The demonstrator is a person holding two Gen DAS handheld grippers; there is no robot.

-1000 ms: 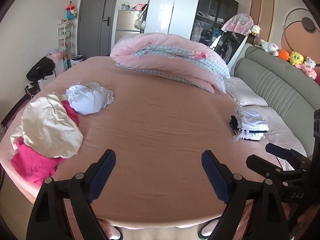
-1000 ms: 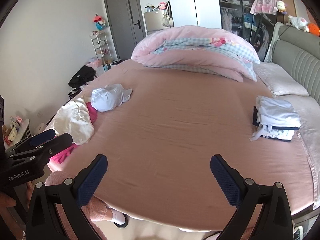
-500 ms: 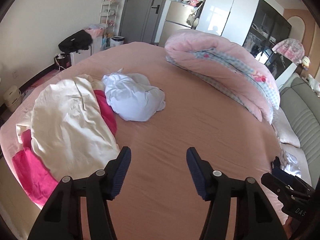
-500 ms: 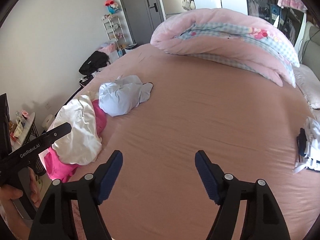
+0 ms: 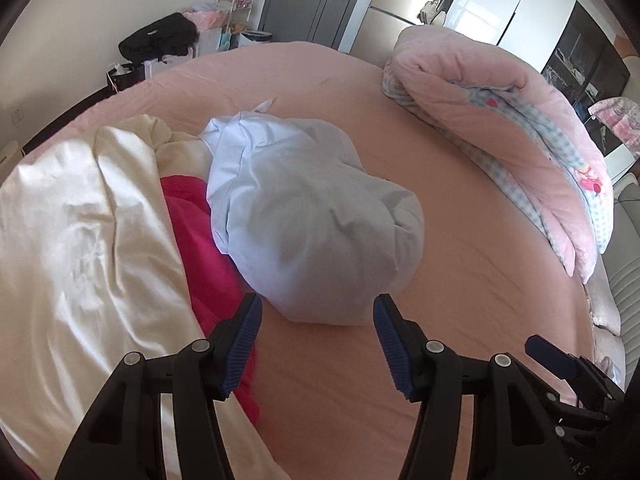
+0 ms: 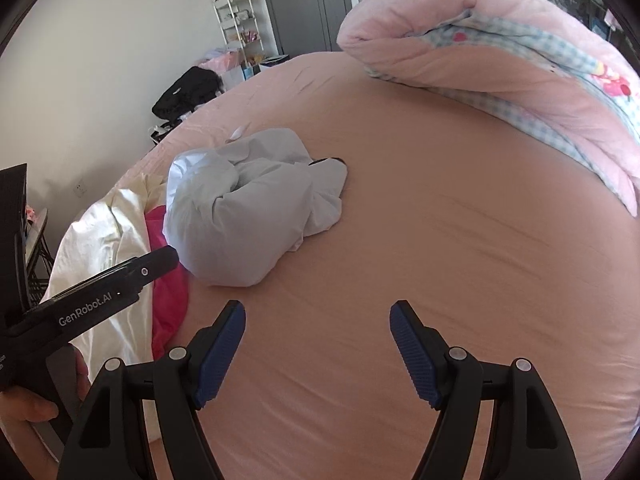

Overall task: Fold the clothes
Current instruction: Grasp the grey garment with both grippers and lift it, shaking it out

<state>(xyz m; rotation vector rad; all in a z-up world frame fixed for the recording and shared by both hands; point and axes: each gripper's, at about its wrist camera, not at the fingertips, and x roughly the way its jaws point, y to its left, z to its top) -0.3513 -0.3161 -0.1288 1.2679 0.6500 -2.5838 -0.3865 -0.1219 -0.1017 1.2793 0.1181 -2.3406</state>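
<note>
Crumpled matt cloth bundle — ribbed tool pads

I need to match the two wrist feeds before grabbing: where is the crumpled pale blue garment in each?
Left wrist: the pale blue garment fills the centre, just beyond the open left claw.
Right wrist: it lies left of centre, beyond and left of the open right claw.
Shared landmark: the rolled pink quilt, upper right in both.

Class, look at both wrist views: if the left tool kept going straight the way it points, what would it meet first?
Most likely the white bundle, lying just ahead of the left tool and centred between its open jaws; depth is uncertain.
</note>
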